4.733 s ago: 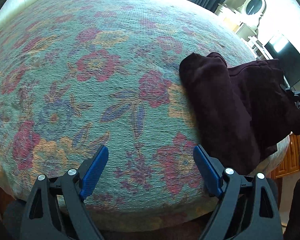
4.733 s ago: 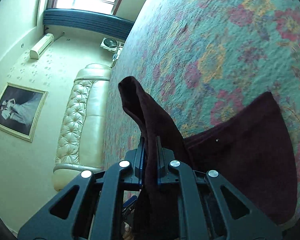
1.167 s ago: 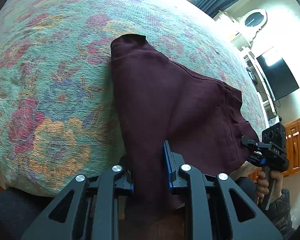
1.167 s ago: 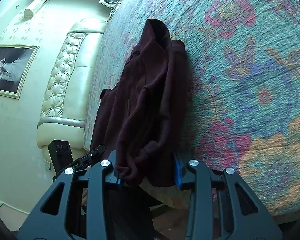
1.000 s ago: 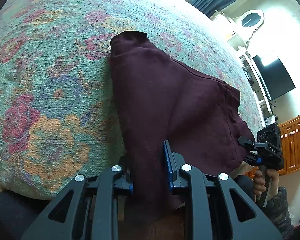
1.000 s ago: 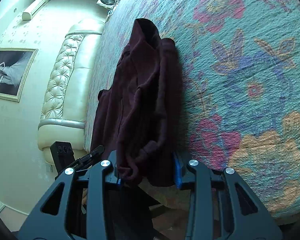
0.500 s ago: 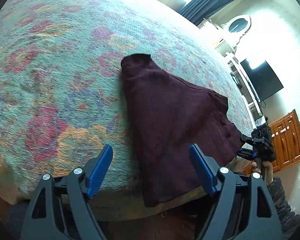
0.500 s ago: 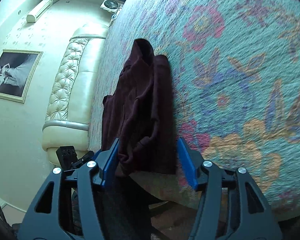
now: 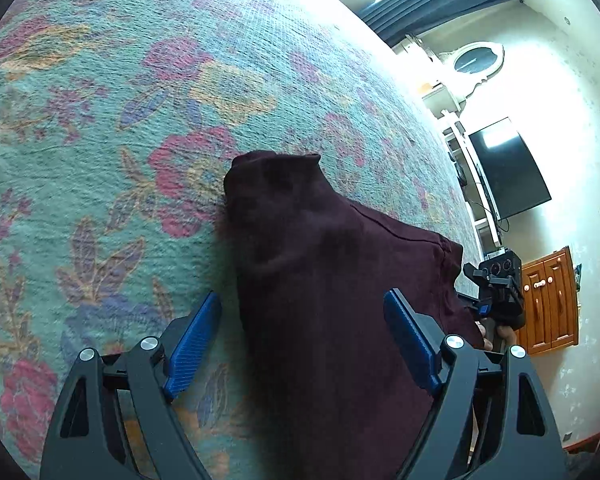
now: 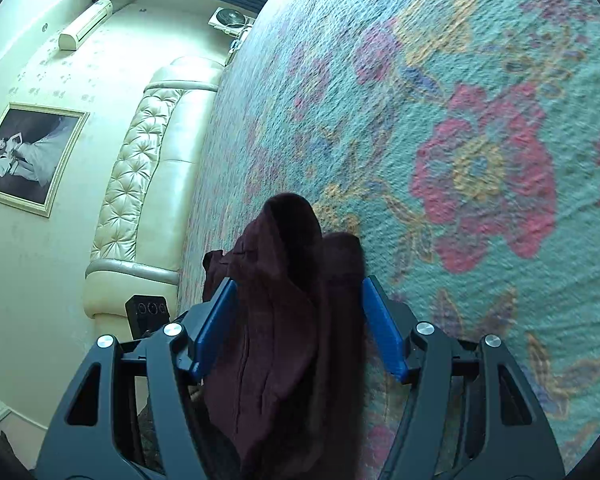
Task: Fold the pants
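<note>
Dark maroon pants (image 9: 320, 272) lie folded on the floral bedspread (image 9: 140, 100) near its front edge. My left gripper (image 9: 302, 332) is open, its blue pads on either side of the pants' near end without gripping. In the right wrist view the pants (image 10: 288, 300) lie bunched in folds, and my right gripper (image 10: 296, 328) is open with its jaws straddling the cloth. The right gripper also shows in the left wrist view (image 9: 496, 284) at the pants' far right corner.
A cream tufted headboard (image 10: 140, 184) runs along the bed's far side. A television (image 9: 504, 168), white shelves and a wooden cabinet (image 9: 548, 300) stand beyond the bed's right edge. A framed picture (image 10: 28, 156) hangs on the wall.
Both grippers were shut on the pants a second ago; both have let go and opened, and have moved forward over the cloth, which now lies on the bed.
</note>
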The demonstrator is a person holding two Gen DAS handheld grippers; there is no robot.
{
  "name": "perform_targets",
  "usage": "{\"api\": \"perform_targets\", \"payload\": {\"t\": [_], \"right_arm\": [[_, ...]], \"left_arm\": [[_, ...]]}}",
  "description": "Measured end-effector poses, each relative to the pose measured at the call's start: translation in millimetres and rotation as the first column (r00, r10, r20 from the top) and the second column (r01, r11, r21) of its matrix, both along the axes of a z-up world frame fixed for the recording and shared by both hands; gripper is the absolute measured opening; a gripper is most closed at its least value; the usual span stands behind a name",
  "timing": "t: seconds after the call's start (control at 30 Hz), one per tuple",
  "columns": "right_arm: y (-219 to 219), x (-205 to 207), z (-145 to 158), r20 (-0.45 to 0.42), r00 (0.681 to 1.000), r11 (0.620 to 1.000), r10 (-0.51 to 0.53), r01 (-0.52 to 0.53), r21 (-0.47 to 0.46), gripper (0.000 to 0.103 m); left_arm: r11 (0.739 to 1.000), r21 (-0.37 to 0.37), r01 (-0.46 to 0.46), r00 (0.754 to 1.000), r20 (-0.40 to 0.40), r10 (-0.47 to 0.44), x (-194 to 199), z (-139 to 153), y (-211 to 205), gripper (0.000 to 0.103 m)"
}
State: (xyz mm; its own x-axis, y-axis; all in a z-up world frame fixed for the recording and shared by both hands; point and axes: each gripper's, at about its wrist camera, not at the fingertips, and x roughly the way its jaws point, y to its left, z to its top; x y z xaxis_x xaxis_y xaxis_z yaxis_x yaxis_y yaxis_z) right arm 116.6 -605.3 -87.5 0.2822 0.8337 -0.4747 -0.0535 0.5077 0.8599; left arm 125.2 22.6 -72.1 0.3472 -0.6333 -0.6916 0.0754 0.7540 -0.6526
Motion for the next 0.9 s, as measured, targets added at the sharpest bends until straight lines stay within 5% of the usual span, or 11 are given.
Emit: {"api": "perform_targets", "payload": {"t": [0.27,0.4,0.43,0.6,0.9], "right_arm": [[24,13,1,0.026,0.998,0.996,0.062,-0.06,-0.064,0.066],[25,11,-10,-0.018,0.997,0.997,0.069,-0.069,-0.02,0.029],[21,9,-13,-0.018,0.998,0.998,0.062,-0.062,0.006,0.027],[17,0,-11,0.011,1.0,0.999,0.02,-0.02,0.032,0.023],[13,-7,-5,0.052,0.998,0.999,-0.027,0.026,0.022,0.022]], "left_arm": [[0.997,0.073,0.015,1.0,0.015,-0.016,25,-3,-14,0.081],[0.974,0.224,0.022,0.997,0.067,-0.038,21,0,-32,0.066],[0.968,0.248,0.022,0.996,0.077,-0.042,20,1,-35,0.064],[0.967,0.255,0.001,0.996,0.086,-0.023,21,4,-32,0.042],[0.96,0.277,-0.035,0.995,0.098,0.008,20,14,-29,0.029]]}}
